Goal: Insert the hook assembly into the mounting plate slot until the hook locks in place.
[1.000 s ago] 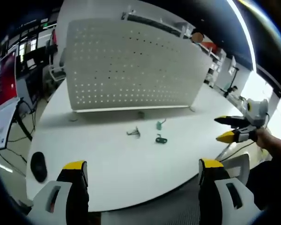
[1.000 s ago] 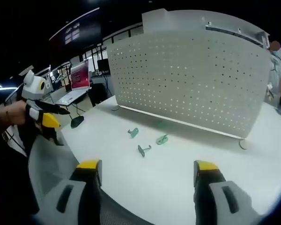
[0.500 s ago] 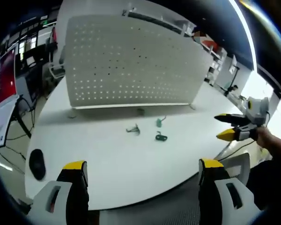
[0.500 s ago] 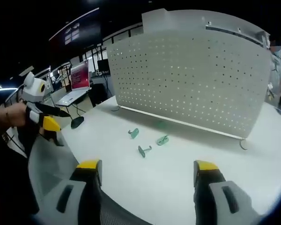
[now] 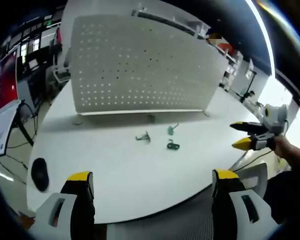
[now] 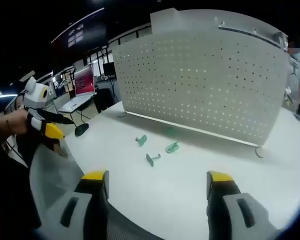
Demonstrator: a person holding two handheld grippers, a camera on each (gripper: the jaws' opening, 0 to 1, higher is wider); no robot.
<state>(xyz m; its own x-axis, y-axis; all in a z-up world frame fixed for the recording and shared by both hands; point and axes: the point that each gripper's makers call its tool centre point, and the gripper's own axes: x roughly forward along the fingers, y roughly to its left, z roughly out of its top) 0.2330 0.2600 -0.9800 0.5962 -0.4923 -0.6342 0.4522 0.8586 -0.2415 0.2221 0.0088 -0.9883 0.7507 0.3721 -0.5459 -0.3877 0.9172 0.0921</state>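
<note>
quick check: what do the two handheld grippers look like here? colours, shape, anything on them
Both match: the left gripper and right gripper each have two chunky pale grey jaws with a dark slot in the side, black inner faces and yellow tips. Seen from across the table, the right gripper tapers to black fingers with a yellow-tipped end and carries a white rounded housing on top; the left gripper looks the same.

Both views are evenly lit from overhead; the white desk (image 5: 120, 165) looks bright, a ceiling light strip (image 5: 260, 35) glares upper right, and edges curve and blur.
</note>
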